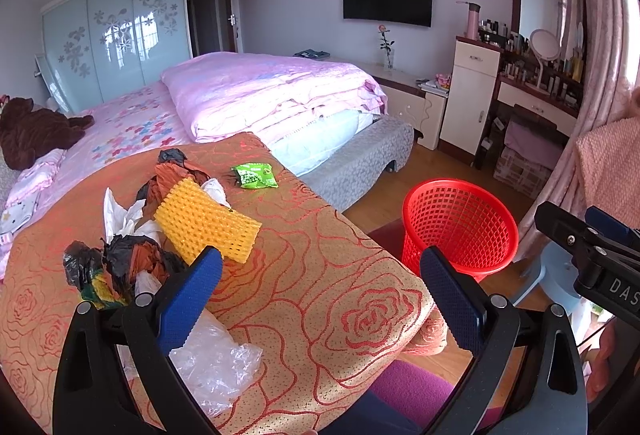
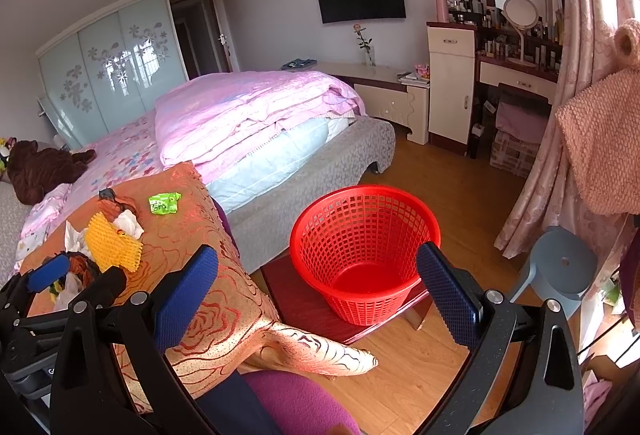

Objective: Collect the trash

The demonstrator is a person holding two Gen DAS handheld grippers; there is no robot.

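Trash lies on a table under an orange rose-patterned cloth [image 1: 320,275]: a yellow foam net [image 1: 204,221], a green snack packet [image 1: 256,176], white tissue [image 1: 120,215], crumpled black and orange bags [image 1: 116,263] and clear plastic film [image 1: 216,363]. A red mesh basket [image 2: 360,247] stands empty on a low dark stool to the right of the table. My left gripper [image 1: 320,291] hovers open over the table's near right corner, its left finger beside the yellow net. My right gripper [image 2: 316,291] is open, nothing in it, just in front of the basket.
A bed [image 1: 248,103] with a pink quilt lies behind the table. A blue-grey plastic stool [image 2: 560,267] stands right of the basket, by pink curtains [image 2: 560,139]. A dresser [image 2: 516,75] and white cabinet [image 2: 450,87] line the far wall. Wooden floor [image 2: 440,171] lies beyond the basket.
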